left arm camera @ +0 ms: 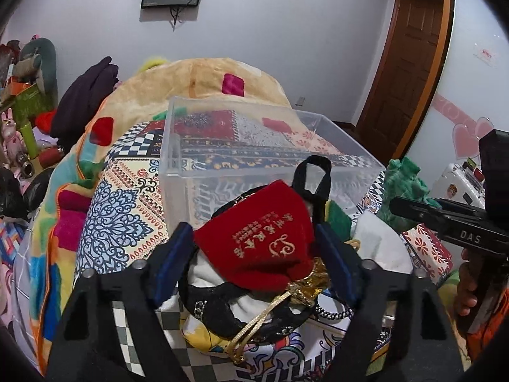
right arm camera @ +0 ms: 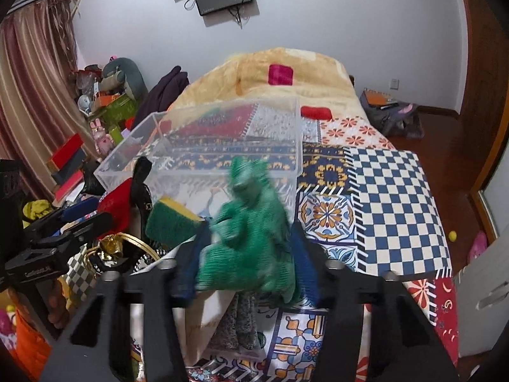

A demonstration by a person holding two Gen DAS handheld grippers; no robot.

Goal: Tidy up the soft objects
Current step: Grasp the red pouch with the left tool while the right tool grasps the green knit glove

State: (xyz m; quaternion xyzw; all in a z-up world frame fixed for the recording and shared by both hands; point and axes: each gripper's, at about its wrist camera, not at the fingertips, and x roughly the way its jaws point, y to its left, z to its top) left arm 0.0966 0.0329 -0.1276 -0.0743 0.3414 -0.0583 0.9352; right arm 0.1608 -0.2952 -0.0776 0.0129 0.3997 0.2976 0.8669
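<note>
Bed (right arm camera: 397, 191) carried a patchwork cover and filled most of both views. A clear plastic box (left arm camera: 254, 159) sat on the cover near mid-bed; all places below are given from this box.

Right gripper (right arm camera: 245, 254) was just in front of the box's near wall, its blue pads clamped on a green knitted cloth (right arm camera: 248, 222) (blurred in the right wrist view) that rose to touch that wall. Left gripper (left arm camera: 254, 254) was in front of the box's near left corner, its pads pressed on either side of a red velvet pouch (left arm camera: 267, 242) with gold lettering, over the pile of soft items. A green-and-yellow sponge (right arm camera: 171, 219) lay before the box, between the two held things.
</note>
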